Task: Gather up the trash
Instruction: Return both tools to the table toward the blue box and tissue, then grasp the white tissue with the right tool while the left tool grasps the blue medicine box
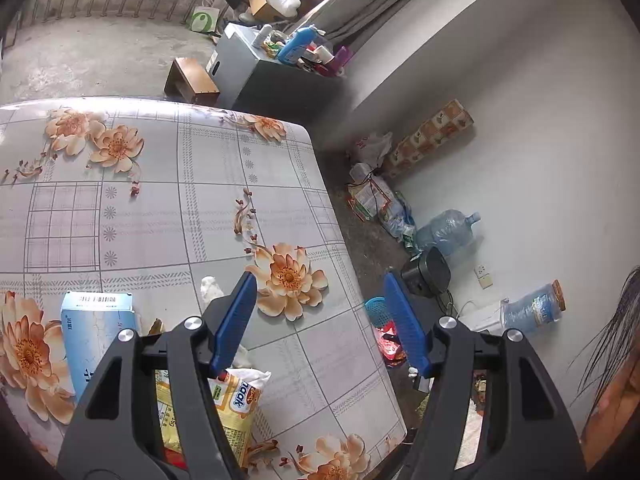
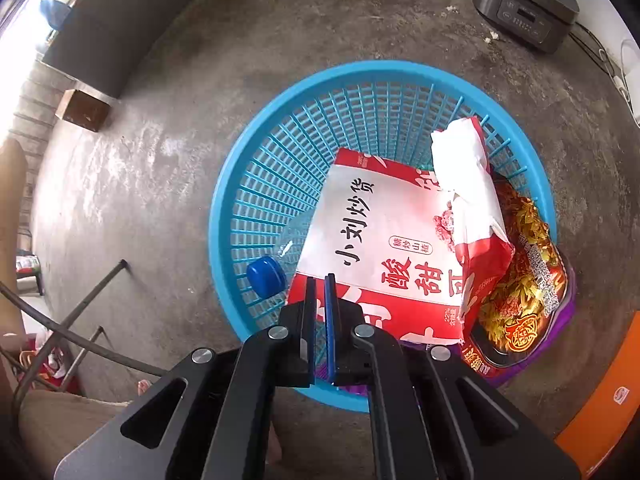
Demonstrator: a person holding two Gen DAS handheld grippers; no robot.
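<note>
The left gripper [image 1: 320,320] hangs over the near edge of a table [image 1: 160,208] covered in a grey checked cloth with orange flowers; its blue jaws stand spread with nothing between them. On the table below it lie a yellow snack wrapper [image 1: 236,404], a pale blue box [image 1: 94,336] to its left, and a crumpled white tissue [image 1: 210,288] just behind the left jaw. Past the table's edge, on the concrete floor, part of a blue basket [image 1: 376,310] shows.

From the right wrist view, the right gripper [image 2: 320,280] points steeply down over that blue basket [image 2: 256,184]; its jaws are pressed together and grip nothing. Inside the basket lie a red and white snack bag [image 2: 384,240], a crumpled white wrapper [image 2: 464,168] on top of it, a purple noodle packet [image 2: 524,280] at the right rim, and a clear bottle with a blue cap [image 2: 266,274] at the left.
</note>
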